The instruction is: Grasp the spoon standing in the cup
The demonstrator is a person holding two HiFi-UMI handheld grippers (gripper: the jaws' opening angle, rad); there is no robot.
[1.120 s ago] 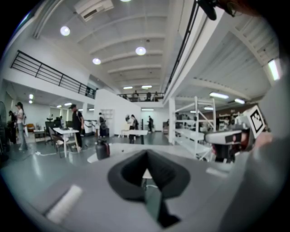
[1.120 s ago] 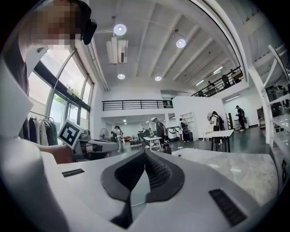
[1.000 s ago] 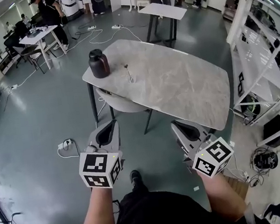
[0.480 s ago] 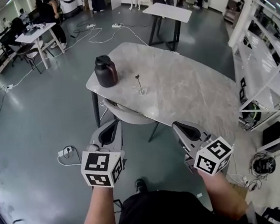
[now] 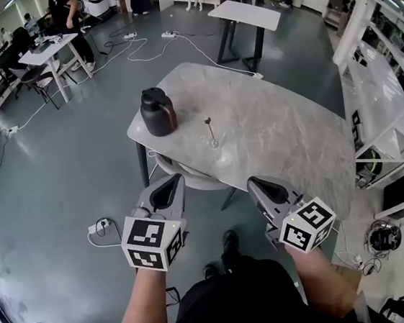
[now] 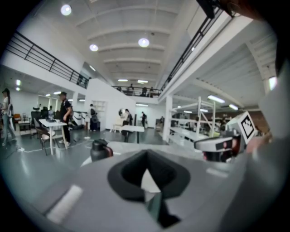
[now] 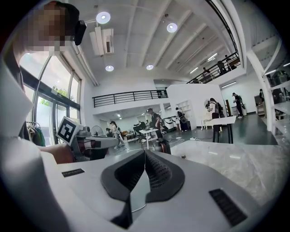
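Note:
A thin spoon (image 5: 211, 128) stands upright in a small clear cup (image 5: 214, 143) on the grey marble table (image 5: 279, 141), near its left end. Both grippers hang in front of the table's near edge, well short of the cup and apart from it. My left gripper (image 5: 176, 179) is shut with nothing in it, and its jaws (image 6: 146, 153) meet in the left gripper view. My right gripper (image 5: 252, 182) is also shut and empty (image 7: 145, 152). From the right gripper view the spoon (image 7: 183, 157) shows only as a tiny dark speck on the tabletop.
A dark jug (image 5: 158, 112) stands on the table left of the cup. A grey chair (image 5: 189, 178) is tucked under the near edge. A power strip (image 5: 97, 227) and cables lie on the floor at left. White shelves (image 5: 390, 92) line the right side. People stand at far tables.
The table, jug and cup have come nearer and lower in the head view as the person walks towards them. Both grippers stay shut and level.

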